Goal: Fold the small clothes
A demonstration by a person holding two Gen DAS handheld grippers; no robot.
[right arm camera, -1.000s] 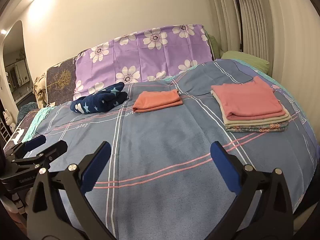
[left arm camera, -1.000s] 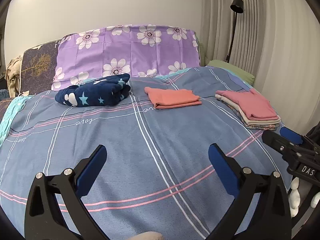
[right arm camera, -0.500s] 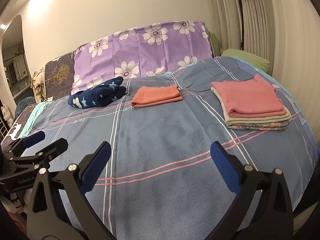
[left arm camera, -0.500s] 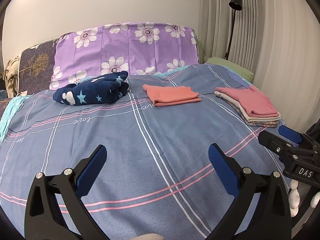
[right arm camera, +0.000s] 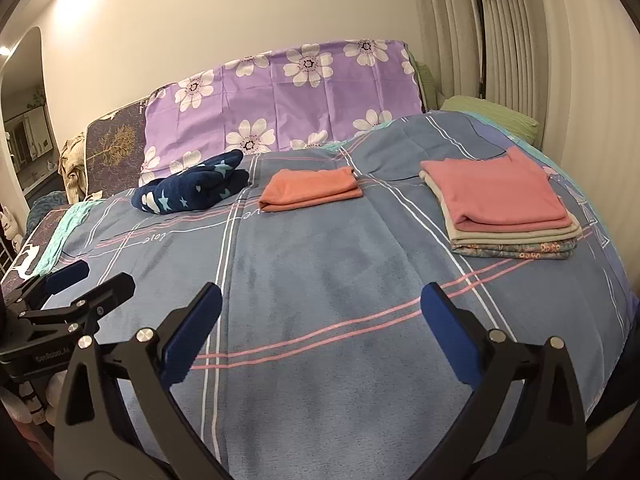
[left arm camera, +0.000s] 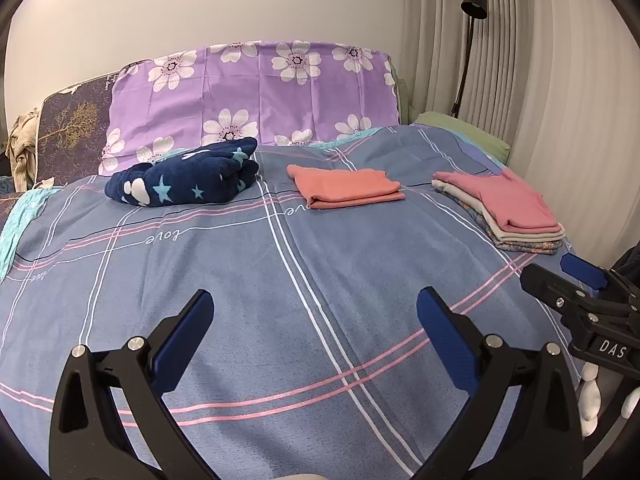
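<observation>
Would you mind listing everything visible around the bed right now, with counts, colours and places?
Bedspread: one, blue with white and pink stripes, covering the bed.
Star blanket: one, navy with white and teal stars, bundled at far left.
Folded orange garment: one, far centre.
Stack of folded clothes: one, pink on top, beige and floral below, at right.
Floral pillow: one, purple with white flowers, upright at the head.
Dark pillow: one, gold tree print, left of it.
Green pillow: one, far right corner.
Lamp: one, black, by the curtain.
Left gripper: black with blue pads, open, empty.
Right gripper: same, open, empty.
</observation>
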